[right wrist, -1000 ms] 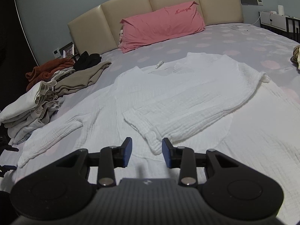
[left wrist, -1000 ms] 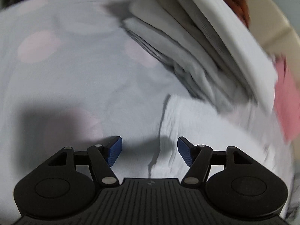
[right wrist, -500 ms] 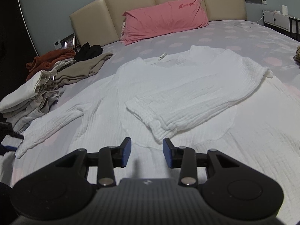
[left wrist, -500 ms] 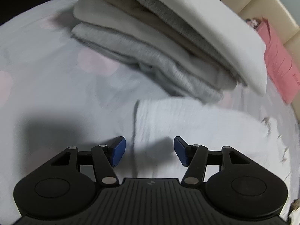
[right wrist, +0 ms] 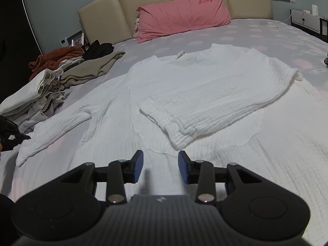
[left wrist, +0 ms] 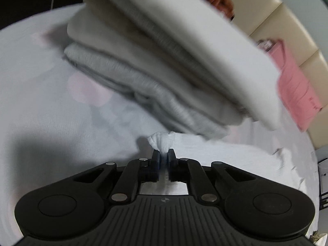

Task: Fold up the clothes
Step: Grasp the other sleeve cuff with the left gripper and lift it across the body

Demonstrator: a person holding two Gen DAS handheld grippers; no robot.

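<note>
So we've got the bed (right wrist: 266, 39) filling basically the whole right wrist view, pale sheet with pink dots, beige padded headboard (right wrist: 143, 4) across the top of the frame. Spread over the middle of it is the white crinkle shirt (right wrist: 205, 78), laid flat, collar toward the top. One sleeve (right wrist: 205, 112) is folded across the body, its cuff landing near center frame, just above our right gripper (right wrist: 161, 163). The other sleeve (right wrist: 61, 127) runs out to the lower left, and its far end sits close to the dark shape at the left edge, which looks like our other tool, though we can't say for sure from this view.

At the top, leaning on the headboard, there's a pink pillow (right wrist: 182, 16). Along the left side of the frame we see a stack of folded clothes (right wrist: 34, 94), greys and whites, with an olive piece (right wrist: 92, 67), a rust one (right wrist: 55, 57) and a black one (right wrist: 100, 48) behind it.

The right gripper hangs over the shirt's lower part with its blue pads well apart, nothing between them.

In the left wrist view, the folded stack (left wrist: 164, 61) looms across the upper half, pretty blurry. At lower center our left gripper (left wrist: 163, 157) is pinched tight on the sleeve cuff (left wrist: 162, 140), a little bunch of white crinkle fabric poking up past the fingertips.
</note>
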